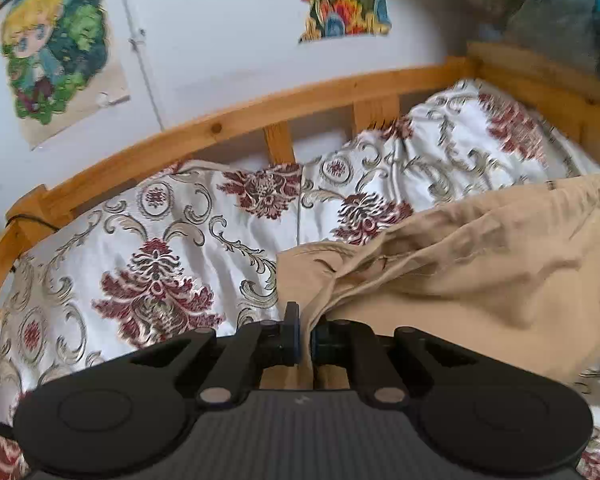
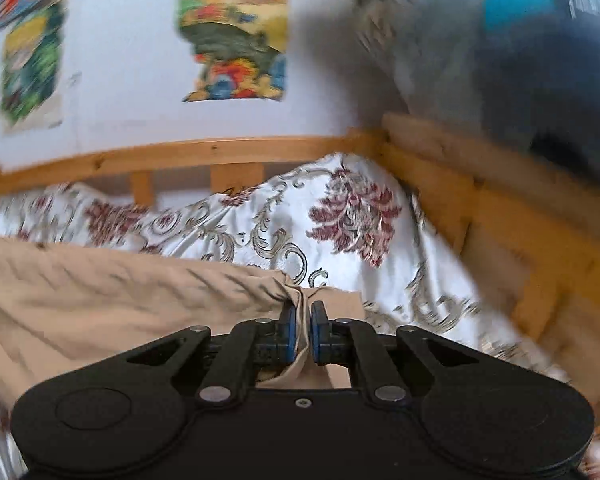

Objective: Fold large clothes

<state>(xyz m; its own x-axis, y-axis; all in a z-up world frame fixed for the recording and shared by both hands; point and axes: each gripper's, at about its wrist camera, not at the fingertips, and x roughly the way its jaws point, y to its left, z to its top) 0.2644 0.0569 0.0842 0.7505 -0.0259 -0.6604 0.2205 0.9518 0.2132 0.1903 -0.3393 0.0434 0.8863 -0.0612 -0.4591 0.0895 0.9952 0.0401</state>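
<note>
A large tan garment [image 1: 480, 256] lies rumpled across the bed's flowered white cover [image 1: 152, 248]. My left gripper [image 1: 305, 328] is shut on a bunched edge of that cloth, which spreads away to the right. In the right wrist view the same tan garment [image 2: 100, 292] stretches off to the left, lifted and creased. My right gripper [image 2: 303, 330] is shut on a pinched fold of it, with the cloth squeezed between the blue pads. The garment's far parts are out of view.
A wooden bed rail [image 1: 236, 120] runs along the back, and a wooden end board [image 2: 480, 208] stands at the right. Colourful posters [image 1: 52, 48] hang on the pale wall. A pile of grey and blue things [image 2: 520, 60] sits beyond the end board.
</note>
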